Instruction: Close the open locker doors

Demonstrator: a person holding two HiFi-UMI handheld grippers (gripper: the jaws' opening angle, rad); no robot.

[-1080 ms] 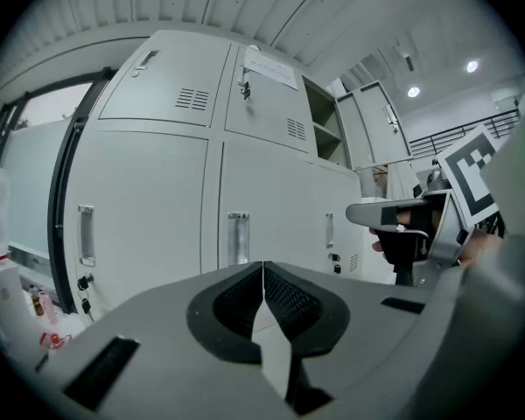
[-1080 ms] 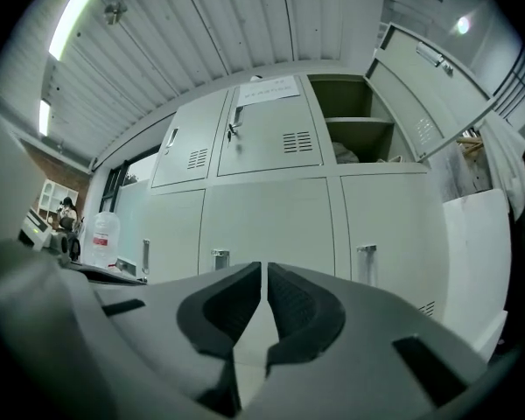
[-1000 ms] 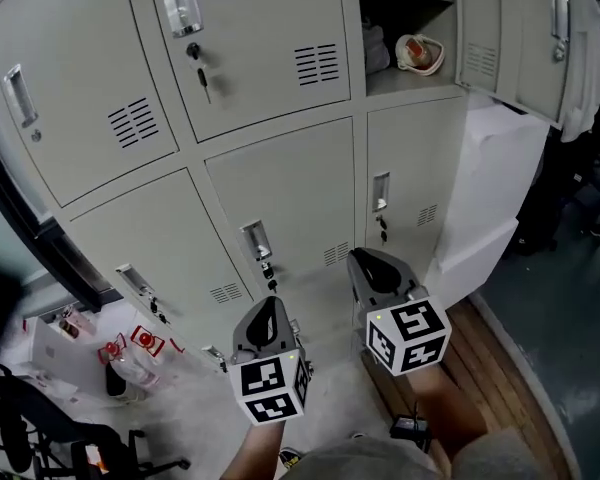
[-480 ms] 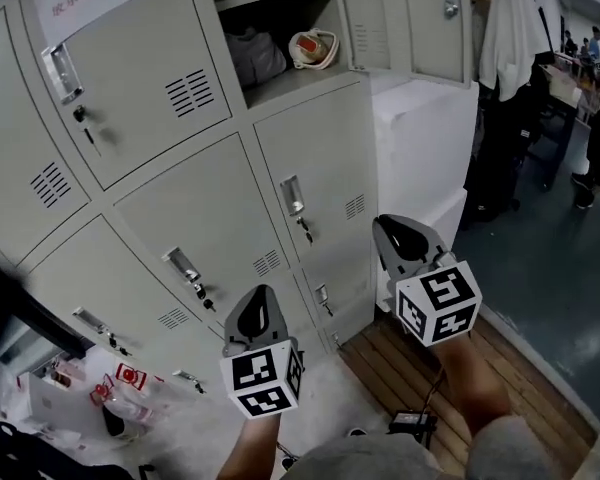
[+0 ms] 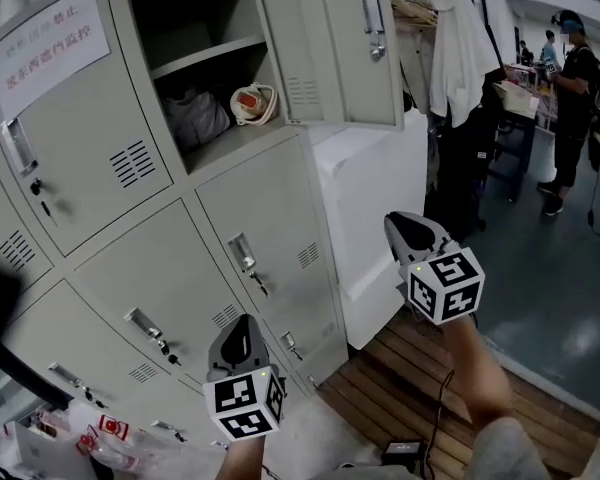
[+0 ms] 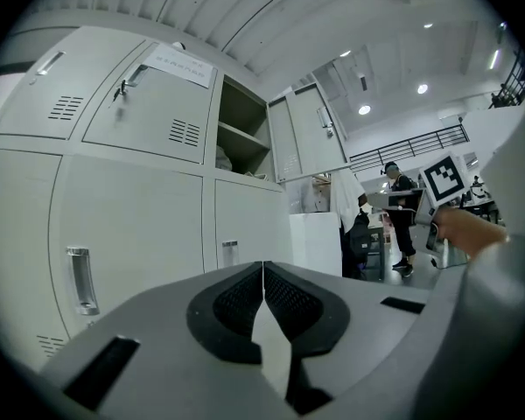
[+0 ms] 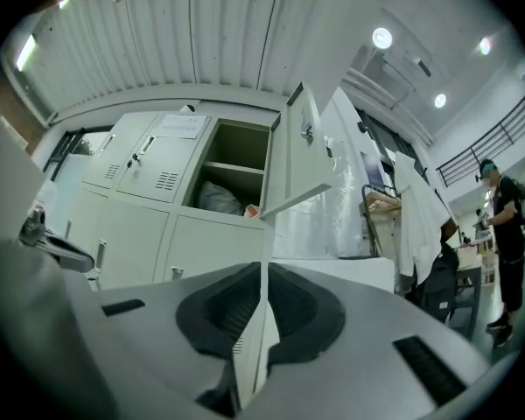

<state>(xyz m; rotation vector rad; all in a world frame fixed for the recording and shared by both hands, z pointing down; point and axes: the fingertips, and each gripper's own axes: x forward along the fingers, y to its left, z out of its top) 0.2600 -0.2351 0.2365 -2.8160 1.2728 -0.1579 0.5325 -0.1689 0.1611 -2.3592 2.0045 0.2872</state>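
A bank of grey lockers fills the left of the head view. One upper locker (image 5: 195, 63) stands open, its door (image 5: 330, 43) swung out to the right. Inside lie a grey bag (image 5: 192, 118) and a red-and-white bundle (image 5: 252, 103). My left gripper (image 5: 238, 336) is low in front of the bottom lockers, shut and empty. My right gripper (image 5: 410, 230) is shut and empty, well below the open door and apart from it. The right gripper view shows the open door (image 7: 299, 160) ahead and above its jaws (image 7: 262, 278). The left gripper (image 6: 262, 278) faces the closed lockers and the open locker (image 6: 241, 143).
A white plastic-wrapped box (image 5: 375, 208) stands right of the lockers on a wooden pallet (image 5: 420, 368). A white coat (image 5: 460, 38) hangs beyond the door. A person (image 5: 578, 78) stands at the far right by a table. Packets (image 5: 90, 438) lie on the floor at lower left.
The head view has swung up and to the right, so the open locker and its door now sit near the top centre. Both grippers stay shut; the right one has risen a little.
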